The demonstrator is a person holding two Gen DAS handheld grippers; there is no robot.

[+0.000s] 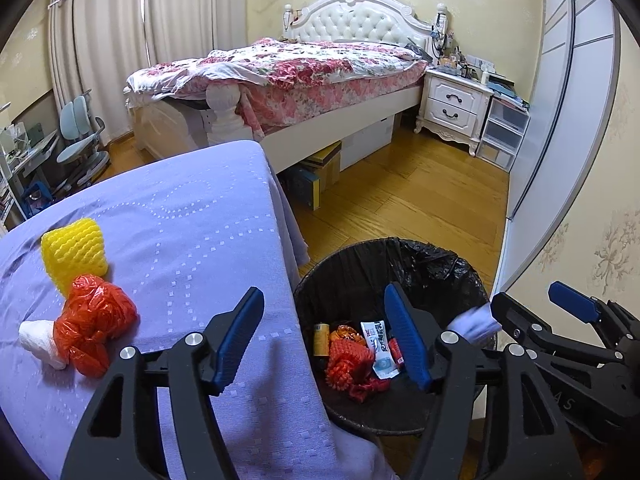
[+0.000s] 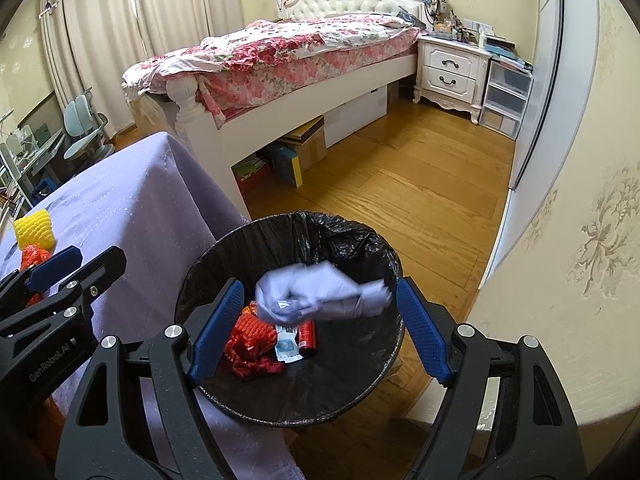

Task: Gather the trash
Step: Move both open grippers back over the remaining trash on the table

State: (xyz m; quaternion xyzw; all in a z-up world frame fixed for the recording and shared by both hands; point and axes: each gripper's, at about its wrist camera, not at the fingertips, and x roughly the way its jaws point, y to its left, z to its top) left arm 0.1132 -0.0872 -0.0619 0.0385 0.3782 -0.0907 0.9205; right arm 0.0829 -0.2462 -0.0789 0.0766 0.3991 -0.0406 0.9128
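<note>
My right gripper [image 2: 320, 328] stands wide over the bin [image 2: 224, 396]; a blurred pale wad [image 2: 320, 292] drops between its fingers, untouched. My left gripper [image 1: 324, 344] is wide, empty. Next: fetch the red bag [image 1: 94, 330], tissue [image 1: 38, 340] and yellow net [image 1: 74, 250] from the table [image 1: 192, 220].

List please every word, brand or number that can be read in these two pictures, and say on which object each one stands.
"GenRobot.AI": on the black body of the left gripper, in the right wrist view.
"AS": end of a word cut off on the right gripper, in the left wrist view.
White and blue packet in the trash bin: printed, too small to read.
Falling pale wrapper: blurred, unreadable.
</note>
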